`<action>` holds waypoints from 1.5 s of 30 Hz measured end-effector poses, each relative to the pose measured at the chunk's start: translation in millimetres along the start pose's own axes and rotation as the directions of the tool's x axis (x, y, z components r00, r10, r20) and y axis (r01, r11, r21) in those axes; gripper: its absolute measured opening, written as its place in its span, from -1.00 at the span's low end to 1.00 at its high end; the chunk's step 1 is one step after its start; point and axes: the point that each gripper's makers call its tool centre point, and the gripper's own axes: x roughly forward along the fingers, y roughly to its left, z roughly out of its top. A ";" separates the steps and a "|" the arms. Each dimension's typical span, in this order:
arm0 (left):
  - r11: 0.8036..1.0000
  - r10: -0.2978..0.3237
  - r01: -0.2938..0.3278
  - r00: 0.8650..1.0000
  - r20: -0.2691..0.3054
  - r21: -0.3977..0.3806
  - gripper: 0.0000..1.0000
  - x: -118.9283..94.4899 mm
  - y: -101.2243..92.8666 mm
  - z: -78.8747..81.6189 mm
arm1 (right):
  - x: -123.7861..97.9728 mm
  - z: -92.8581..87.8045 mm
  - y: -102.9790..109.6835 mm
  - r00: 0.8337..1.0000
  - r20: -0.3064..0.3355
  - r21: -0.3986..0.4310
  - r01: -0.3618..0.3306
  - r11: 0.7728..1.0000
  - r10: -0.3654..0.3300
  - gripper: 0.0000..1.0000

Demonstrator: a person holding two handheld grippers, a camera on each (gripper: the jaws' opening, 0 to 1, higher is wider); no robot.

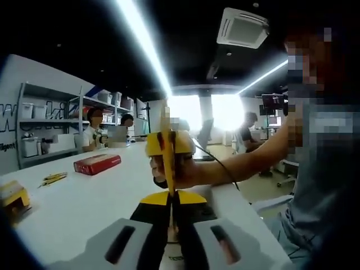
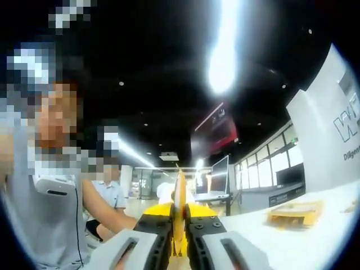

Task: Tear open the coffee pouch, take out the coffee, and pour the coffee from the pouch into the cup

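Between our left gripper's (image 1: 170, 222) jaws, in the left gripper view, we clamp the coffee pouch (image 1: 170, 163) edge-on, and the right gripper (image 1: 169, 147) faces us, pinching the same pouch higher up above the white table (image 1: 84, 208). We judge we are at the tearing step: both grips are set, and next the two ends must be pulled apart, or twisted against each other, without either slipping. On the table lie a red box (image 1: 97, 163), a yellow tool (image 1: 53, 179) and a yellow block (image 1: 13, 196); people sit near grey shelving (image 1: 50, 121) under long ceiling lights.

Along the right gripper view, our right gripper (image 2: 179, 233) jaws are shut tight on the pouch's yellow edge. Beyond, the table carries a yellow tray (image 2: 296, 212), and a monitor (image 2: 219, 177) stands nearby.
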 end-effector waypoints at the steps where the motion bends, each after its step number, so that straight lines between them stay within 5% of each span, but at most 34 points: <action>1: 1.000 -0.010 0.010 1.000 -0.009 -0.025 -0.87 -0.1 -1.1 -1.1 | -0.3 -0.8 0.1 1.000 -0.004 0.002 -0.003 1.000 0.003 -0.84; 45: 1.000 0.004 -0.004 1.000 0.015 0.001 -0.86 -2.9 -0.8 4.2 | -1.1 0.3 0.3 1.000 0.002 -0.006 -0.002 1.000 0.002 -0.84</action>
